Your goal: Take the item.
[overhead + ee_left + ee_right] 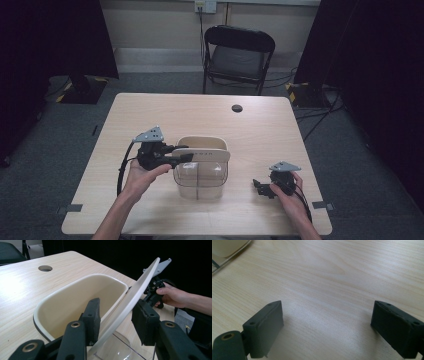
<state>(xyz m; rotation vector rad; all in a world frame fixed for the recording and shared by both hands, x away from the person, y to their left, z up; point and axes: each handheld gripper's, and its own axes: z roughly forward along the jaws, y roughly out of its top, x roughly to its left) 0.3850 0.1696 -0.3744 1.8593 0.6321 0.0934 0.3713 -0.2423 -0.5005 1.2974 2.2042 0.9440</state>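
Lid (135,293) sits clamped edge-on between the left gripper (184,153) pads, tilted; its lower end is cut off by the frame. Just beyond the fingers lies the cream tub (72,300) over a clear box (200,182). Farther off, the right gripper (260,187) stands wide, empty, over bare table (332,272).

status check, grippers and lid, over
Left gripper shut on cream lid, lid tilted over clear container. Right gripper open over table. Nothing blocking.
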